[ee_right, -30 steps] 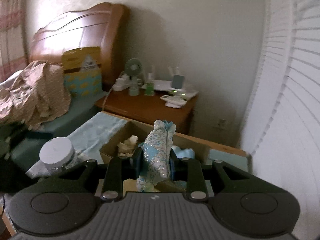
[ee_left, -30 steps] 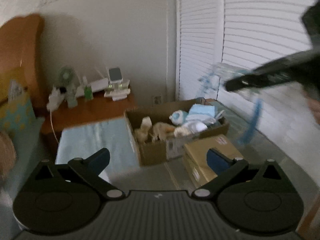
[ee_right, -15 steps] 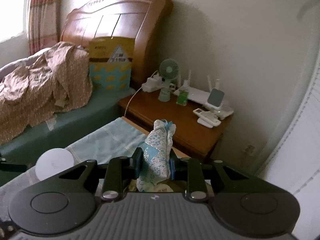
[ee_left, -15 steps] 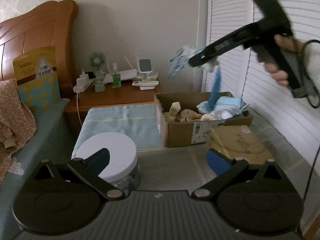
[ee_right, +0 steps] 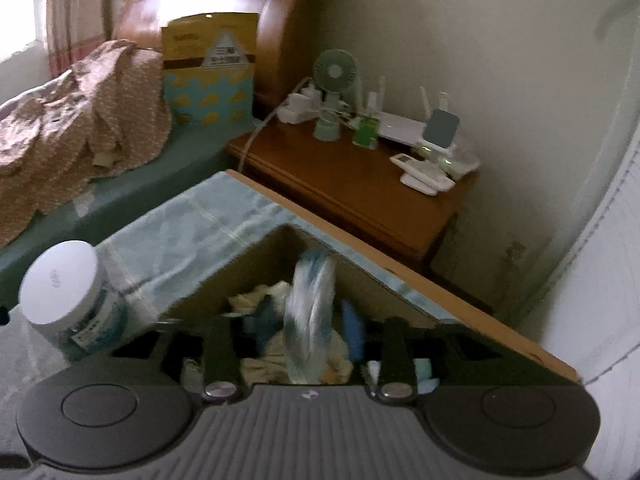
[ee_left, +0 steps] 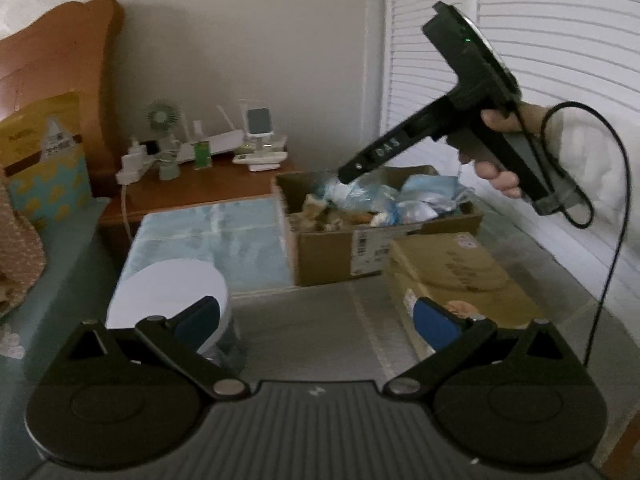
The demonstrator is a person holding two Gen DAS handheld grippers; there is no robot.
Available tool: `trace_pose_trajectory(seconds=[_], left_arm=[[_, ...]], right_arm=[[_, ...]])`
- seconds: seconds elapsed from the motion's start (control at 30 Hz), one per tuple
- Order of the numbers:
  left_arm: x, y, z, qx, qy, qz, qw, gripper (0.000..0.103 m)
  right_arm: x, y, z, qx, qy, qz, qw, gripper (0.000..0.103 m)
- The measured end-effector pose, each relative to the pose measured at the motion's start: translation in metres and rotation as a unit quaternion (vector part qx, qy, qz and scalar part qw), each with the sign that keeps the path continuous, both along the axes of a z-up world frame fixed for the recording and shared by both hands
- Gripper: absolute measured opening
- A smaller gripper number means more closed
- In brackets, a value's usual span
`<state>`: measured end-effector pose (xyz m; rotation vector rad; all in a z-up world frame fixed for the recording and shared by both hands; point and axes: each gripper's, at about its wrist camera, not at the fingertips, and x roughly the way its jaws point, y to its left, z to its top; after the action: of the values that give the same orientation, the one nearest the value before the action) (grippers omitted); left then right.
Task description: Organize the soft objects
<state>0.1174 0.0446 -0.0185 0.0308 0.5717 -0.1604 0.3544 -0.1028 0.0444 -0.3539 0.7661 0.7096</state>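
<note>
Beside the wooden nightstand [ee_right: 360,184], right tongs [ee_right: 310,320] just opening over seemingly freed cloth [ee_right: 310,312]; left tongs [ee_left: 316,320] wide.

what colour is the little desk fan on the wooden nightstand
Pale green small desk fan, clearest in the right wrist view.

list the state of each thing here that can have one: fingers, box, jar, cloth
right gripper: fingers have just been opening, over the box, apart from the cloth
patterned cloth: loose between the fingers, dropping into the box
cardboard box: open, holding soft items
left gripper: fingers open, empty
white-lidded jar: upright, lid on
</note>
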Motion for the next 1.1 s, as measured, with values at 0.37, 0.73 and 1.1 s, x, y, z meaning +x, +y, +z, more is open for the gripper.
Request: trace_pose_trajectory(seconds=[0.37,0.73,1.1], left_arm=[[-0.003,0.006,0.005,-0.024,-0.009,0.02,0.9995,0.102],[-0.002,0.01,0.025,-0.017,0.012,0.044,0.9988,0.102],[-0.001,-0.015,0.049,0.012,0.039,0.037,0.9985,0.102]], right_arm=[[-0.02,-0.026,0.018,0.009,-0.016,-0.065,0.998,0.103],[-0.097,-0.048,0.02,-0.03,0.018,-0.201,0.979,0.103],[-0.199,-0.065,0.028,-0.026,0.019,-0.329,0.944,0.103]])
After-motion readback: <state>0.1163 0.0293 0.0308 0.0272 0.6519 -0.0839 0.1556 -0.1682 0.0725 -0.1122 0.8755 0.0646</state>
